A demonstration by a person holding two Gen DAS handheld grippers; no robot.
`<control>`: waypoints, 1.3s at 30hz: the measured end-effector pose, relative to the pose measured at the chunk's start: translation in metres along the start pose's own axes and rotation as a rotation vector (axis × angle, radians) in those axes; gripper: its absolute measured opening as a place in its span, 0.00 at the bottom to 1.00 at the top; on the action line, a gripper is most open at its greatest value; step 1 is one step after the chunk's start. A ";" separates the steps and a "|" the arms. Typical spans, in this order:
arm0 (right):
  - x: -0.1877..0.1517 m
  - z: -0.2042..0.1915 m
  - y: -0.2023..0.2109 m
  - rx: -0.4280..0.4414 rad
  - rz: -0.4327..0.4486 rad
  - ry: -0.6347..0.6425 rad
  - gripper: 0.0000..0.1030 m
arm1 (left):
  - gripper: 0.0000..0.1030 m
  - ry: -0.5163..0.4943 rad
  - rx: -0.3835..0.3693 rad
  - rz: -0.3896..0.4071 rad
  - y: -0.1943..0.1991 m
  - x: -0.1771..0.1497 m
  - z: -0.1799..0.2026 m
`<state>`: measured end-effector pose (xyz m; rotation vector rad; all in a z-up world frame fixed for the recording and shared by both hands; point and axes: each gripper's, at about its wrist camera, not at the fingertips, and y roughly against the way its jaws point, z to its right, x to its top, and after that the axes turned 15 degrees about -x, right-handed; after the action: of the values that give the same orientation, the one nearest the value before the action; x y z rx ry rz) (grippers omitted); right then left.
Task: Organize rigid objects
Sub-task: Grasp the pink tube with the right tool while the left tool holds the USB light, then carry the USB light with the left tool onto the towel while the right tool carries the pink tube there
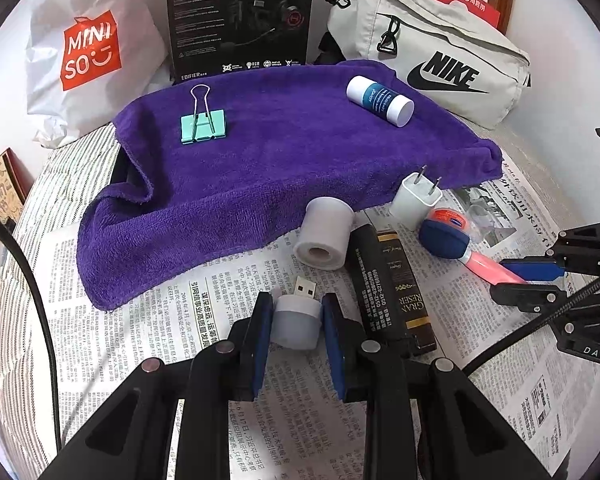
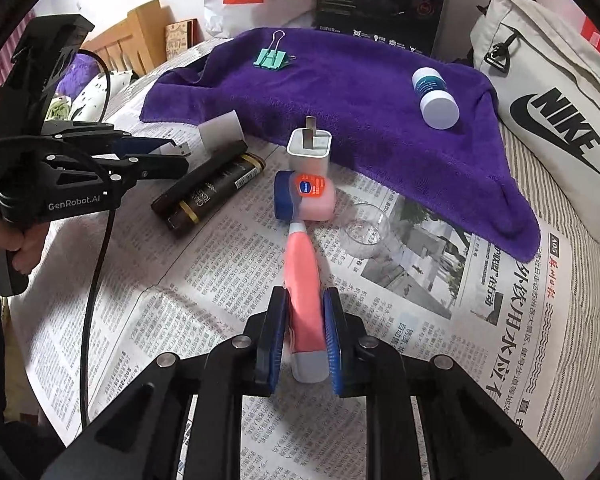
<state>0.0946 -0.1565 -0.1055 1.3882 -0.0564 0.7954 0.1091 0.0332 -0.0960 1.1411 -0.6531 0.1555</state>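
Over the newspaper (image 2: 500,320), the left gripper (image 1: 296,320) clamps a USB night light (image 1: 296,320); at its 3 o'clock, the right gripper (image 2: 304,332) grips a pink tube (image 2: 304,292).

A purple towel (image 1: 260,152), mint clip (image 1: 203,128) and striped sheet (image 1: 60,200) are seen beyond the jaws.

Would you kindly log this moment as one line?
left gripper: shut on USB light | right gripper: shut on pink tube | clip: on towel
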 end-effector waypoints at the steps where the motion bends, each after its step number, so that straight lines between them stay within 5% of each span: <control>1: 0.001 0.000 0.000 0.002 -0.001 -0.006 0.18 | 0.24 0.001 0.002 0.000 0.000 0.000 0.000; 18: -0.007 0.019 -0.001 -0.026 -0.017 -0.096 0.16 | 0.24 0.000 0.029 -0.008 0.005 -0.006 0.000; 39: -0.006 0.039 0.018 0.039 0.000 -0.203 0.16 | 0.24 0.065 -0.025 0.039 0.034 -0.006 -0.018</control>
<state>0.0968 -0.1944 -0.0840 1.5025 -0.1995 0.6567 0.0967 0.0649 -0.0775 1.0950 -0.6186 0.2159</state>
